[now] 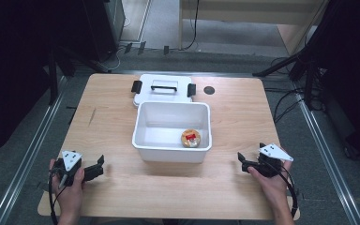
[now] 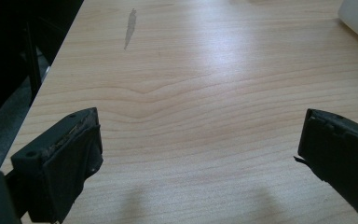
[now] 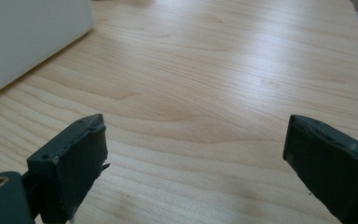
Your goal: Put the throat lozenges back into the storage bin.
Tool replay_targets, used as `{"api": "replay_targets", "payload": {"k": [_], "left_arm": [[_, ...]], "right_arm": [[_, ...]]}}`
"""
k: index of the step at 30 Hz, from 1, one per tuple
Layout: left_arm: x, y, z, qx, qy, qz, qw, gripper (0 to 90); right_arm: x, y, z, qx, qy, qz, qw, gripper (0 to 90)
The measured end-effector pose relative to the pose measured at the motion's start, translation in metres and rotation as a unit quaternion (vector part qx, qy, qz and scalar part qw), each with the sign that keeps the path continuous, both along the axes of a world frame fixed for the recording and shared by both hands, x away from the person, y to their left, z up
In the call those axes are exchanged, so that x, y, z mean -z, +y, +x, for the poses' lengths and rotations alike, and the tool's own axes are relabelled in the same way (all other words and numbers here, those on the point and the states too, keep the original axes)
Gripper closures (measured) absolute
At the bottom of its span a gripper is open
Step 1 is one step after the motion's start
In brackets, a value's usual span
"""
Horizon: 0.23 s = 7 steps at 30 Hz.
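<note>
A white plastic bin [image 1: 171,152] stands in the middle of the wooden table [image 1: 234,117]. Inside it, near the front right corner, lies a small round yellow item with a red patch [image 1: 191,138]. The bin's white lid [image 1: 164,96], with a handle and two black latches, lies flat just behind it. My left gripper [image 1: 101,166] [image 2: 200,135] rests low at the front left, open, with bare wood between its jaws. My right gripper [image 1: 241,160] [image 3: 196,140] sits at the front right, open and holding nothing. A corner of the bin [image 3: 28,37] shows to its left.
A small black round mark [image 1: 209,90] sits on the table right of the lid. A grey streak [image 2: 130,25] marks the wood ahead of the left gripper. Dark stands and cables [image 1: 290,70] surround the table on the floor.
</note>
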<state>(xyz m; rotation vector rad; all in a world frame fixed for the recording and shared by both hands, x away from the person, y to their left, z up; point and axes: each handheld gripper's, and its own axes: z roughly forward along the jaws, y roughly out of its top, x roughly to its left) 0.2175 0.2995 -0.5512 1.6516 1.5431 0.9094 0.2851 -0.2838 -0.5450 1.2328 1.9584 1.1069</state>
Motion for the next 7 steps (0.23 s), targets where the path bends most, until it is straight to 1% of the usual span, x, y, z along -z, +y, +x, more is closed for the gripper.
{"api": "replay_targets", "payload": {"k": [1, 2, 3, 5, 7], "left_arm": [[-0.0001, 0.0, 0.0, 0.0, 0.0, 0.001, 1.0, 0.1], [0.0, 0.0, 0.0, 0.0, 0.0, 0.0, 1.0, 0.2], [0.0, 0.0, 0.0001, 0.0, 0.0, 0.0, 1.0, 0.2], [0.0, 0.0002, 0.0002, 0.0, 0.0, 0.0, 1.0, 0.1], [0.0, 0.0001, 0.0001, 0.0, 0.0, 0.001, 1.0, 0.2]], "right_arm": [[-0.0005, -0.0008, -0.001, 0.003, -0.005, 0.003, 1.0, 6.4], [-0.0015, -0.0017, -0.0019, 0.006, -0.009, 0.011, 0.9999, 6.4], [-0.0011, -0.0021, -0.0022, 0.006, -0.008, 0.014, 0.9999, 6.5], [-0.0006, -0.0019, -0.0036, 0.011, -0.015, 0.013, 0.9997, 7.2], [-0.0006, -0.0019, -0.0041, 0.013, -0.016, 0.015, 0.9997, 7.3]]}}
